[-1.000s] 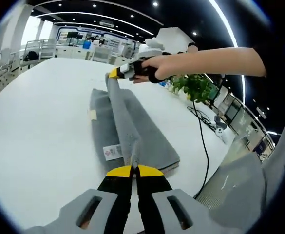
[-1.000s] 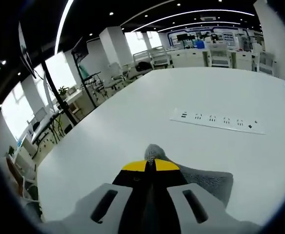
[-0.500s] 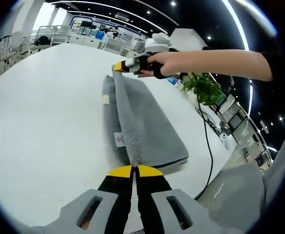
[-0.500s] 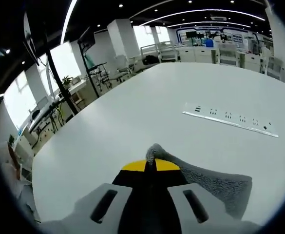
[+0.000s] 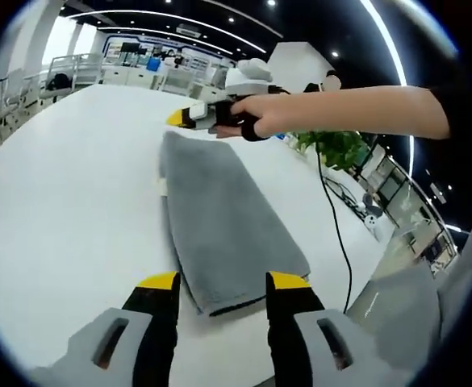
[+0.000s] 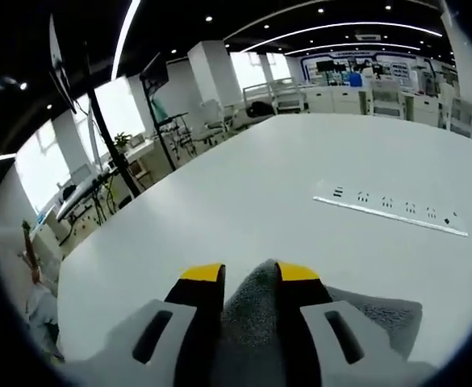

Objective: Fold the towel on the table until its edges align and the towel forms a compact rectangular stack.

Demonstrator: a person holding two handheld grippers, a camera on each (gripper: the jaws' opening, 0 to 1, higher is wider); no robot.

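Observation:
A grey towel [image 5: 219,218] lies folded flat in a long rectangle on the white table [image 5: 58,201]. In the left gripper view, my left gripper [image 5: 223,282] stands open just above the towel's near end, and nothing is between its yellow-tipped fingers. A hand holds my right gripper [image 5: 185,118] over the towel's far end. In the right gripper view, the right gripper [image 6: 250,274] has its jaws apart, and a hump of the towel [image 6: 252,322] lies loose between them.
A white power strip [image 6: 389,216] lies on the table beyond the right gripper. Off the table's right side are a green plant [image 5: 336,145], a black cable [image 5: 336,234] and a grey chair [image 5: 397,314]. Desks and chairs stand in the background.
Both grippers were shut on the towel's raised edge and have opened and let go. The lifted layer has dropped flat onto the folded stack.

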